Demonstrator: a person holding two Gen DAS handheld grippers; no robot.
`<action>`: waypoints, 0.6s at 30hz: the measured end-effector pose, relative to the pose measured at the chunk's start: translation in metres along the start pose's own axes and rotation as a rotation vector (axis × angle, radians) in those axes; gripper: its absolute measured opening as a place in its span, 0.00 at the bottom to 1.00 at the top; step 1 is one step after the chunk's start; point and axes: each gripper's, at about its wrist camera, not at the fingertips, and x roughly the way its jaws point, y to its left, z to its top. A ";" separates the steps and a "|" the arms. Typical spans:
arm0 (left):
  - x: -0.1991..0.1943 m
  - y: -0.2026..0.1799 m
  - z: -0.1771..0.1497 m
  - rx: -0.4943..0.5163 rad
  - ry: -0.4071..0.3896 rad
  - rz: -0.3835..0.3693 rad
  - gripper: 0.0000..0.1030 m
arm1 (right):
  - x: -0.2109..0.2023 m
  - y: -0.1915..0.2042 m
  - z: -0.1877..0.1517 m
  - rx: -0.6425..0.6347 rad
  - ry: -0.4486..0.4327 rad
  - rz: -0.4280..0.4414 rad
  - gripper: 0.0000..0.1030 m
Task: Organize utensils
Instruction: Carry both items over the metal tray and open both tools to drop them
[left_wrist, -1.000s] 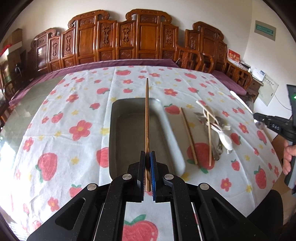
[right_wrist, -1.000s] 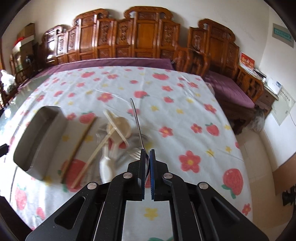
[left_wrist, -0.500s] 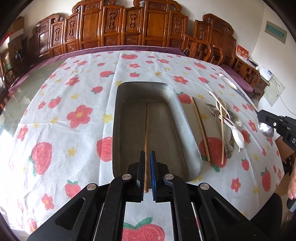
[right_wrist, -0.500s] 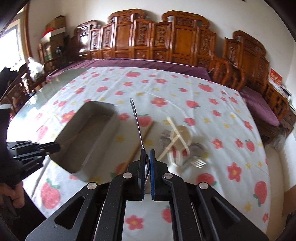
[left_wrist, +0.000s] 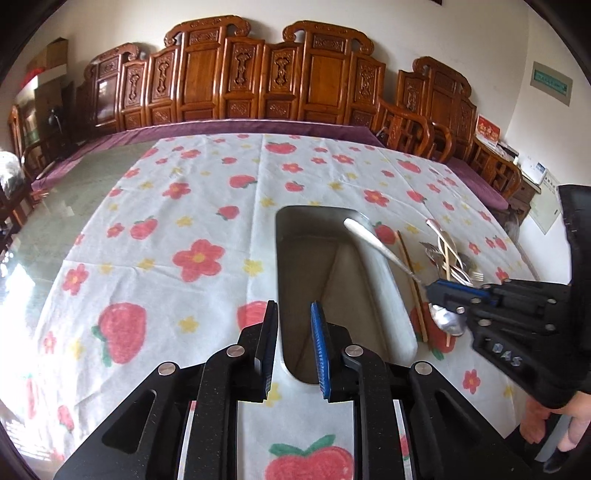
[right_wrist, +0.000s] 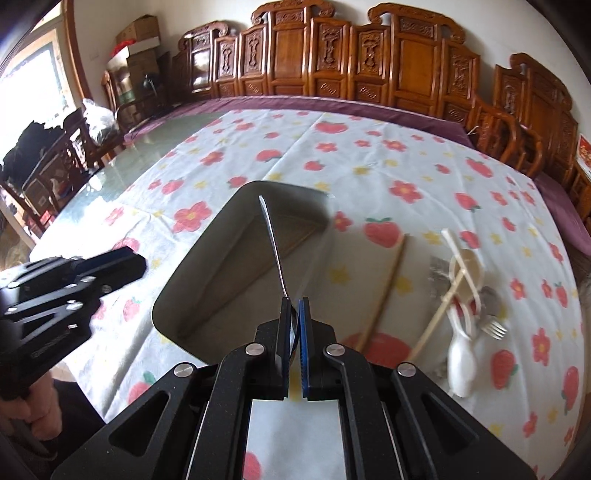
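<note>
The grey metal tray (left_wrist: 396, 314) lies on the strawberry cloth with a brown chopstick (left_wrist: 328, 277) lying in it. My left gripper (left_wrist: 293, 303) hangs over the tray's near left corner, its jaws opening with nothing between them. My right gripper (right_wrist: 294, 299) is shut on a metal spoon (right_wrist: 272, 242), whose handle points out over the tray (right_wrist: 207, 243). The left wrist view shows the right gripper (left_wrist: 432, 286) at the tray's right side, the spoon (left_wrist: 373, 240) slanting across the rim. The left gripper (right_wrist: 129, 262) shows at the left of the right wrist view.
Right of the tray lie a second chopstick (right_wrist: 384, 295) and a pile of utensils (right_wrist: 469, 291) with a white spoon (right_wrist: 461, 365) and a fork (right_wrist: 493, 326). Carved wooden chairs line the table's far side. A person's hand (left_wrist: 535, 424) holds the right gripper's handle.
My left gripper lowered the chopstick into the tray, let it go and parted its jaws. My right gripper carried the metal spoon from the pile leftward to over the tray.
</note>
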 end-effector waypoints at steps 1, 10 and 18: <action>-0.002 0.004 0.000 -0.002 -0.004 0.006 0.17 | 0.009 0.005 0.003 0.002 0.017 0.000 0.05; -0.013 0.033 0.001 -0.050 -0.028 0.025 0.17 | 0.057 0.020 0.020 0.015 0.089 -0.034 0.05; -0.012 0.033 -0.001 -0.046 -0.025 0.028 0.17 | 0.070 0.033 0.018 -0.028 0.094 -0.003 0.08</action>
